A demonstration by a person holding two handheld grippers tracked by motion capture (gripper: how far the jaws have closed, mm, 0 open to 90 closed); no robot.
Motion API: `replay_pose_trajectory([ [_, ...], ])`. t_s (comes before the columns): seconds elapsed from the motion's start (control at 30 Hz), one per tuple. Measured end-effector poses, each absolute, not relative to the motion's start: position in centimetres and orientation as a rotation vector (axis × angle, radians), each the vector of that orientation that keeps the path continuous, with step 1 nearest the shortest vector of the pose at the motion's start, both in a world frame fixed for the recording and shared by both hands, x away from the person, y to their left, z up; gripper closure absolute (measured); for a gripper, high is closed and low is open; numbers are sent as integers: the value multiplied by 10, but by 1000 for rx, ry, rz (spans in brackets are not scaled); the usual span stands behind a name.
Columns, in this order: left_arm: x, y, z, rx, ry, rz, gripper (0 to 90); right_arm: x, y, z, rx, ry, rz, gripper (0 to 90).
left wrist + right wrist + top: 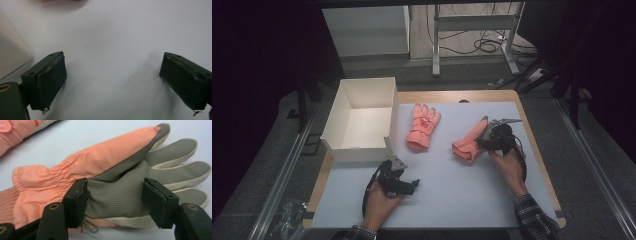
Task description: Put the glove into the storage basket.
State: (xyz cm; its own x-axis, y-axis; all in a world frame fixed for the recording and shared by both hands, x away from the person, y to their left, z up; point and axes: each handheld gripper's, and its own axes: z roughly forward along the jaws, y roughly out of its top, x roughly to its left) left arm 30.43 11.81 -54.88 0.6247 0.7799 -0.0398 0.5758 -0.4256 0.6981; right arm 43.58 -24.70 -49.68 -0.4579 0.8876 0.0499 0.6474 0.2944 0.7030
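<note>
Two salmon-pink gloves lie on the pale mat. One glove rests flat, fingers pointing away, near the box. The other glove lies to the right, its grey textured palm turned up toward my right gripper. That gripper is shut on the palm, the fabric bunched between both pads, with the cuff to the left and the fingers to the right. My left gripper hovers low over bare mat at the front left, open with nothing between its jaws.
A white open cardboard box stands at the table's left rear, close to my left gripper. The first glove's cuff shows at the upper left of the right gripper view. Beyond the table's far edge stand a desk frame and cables.
</note>
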Motion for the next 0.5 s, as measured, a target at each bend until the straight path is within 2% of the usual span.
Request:
replay_pose_trajectory([
  [0.13,304,118,-549,2156,1056,380,69,439,-243,-502,1405,2236,919,445],
  [0.23,304,118,-549,2156,1057,381,70,440,-242,-504,1438,2239,925,544],
  [0.27,304,118,-549,2156,1056,381,69,439,-241,-504,1431,2244,912,608],
  [0.33,304,118,-549,2156,1056,381,70,439,-240,-504,1428,2242,914,634],
  [0.43,304,118,-549,2156,1056,381,69,437,-239,-504,1403,2230,895,747],
  [0.5,304,118,-549,2158,1054,382,70,437,-240,-504,1392,2224,902,790],
])
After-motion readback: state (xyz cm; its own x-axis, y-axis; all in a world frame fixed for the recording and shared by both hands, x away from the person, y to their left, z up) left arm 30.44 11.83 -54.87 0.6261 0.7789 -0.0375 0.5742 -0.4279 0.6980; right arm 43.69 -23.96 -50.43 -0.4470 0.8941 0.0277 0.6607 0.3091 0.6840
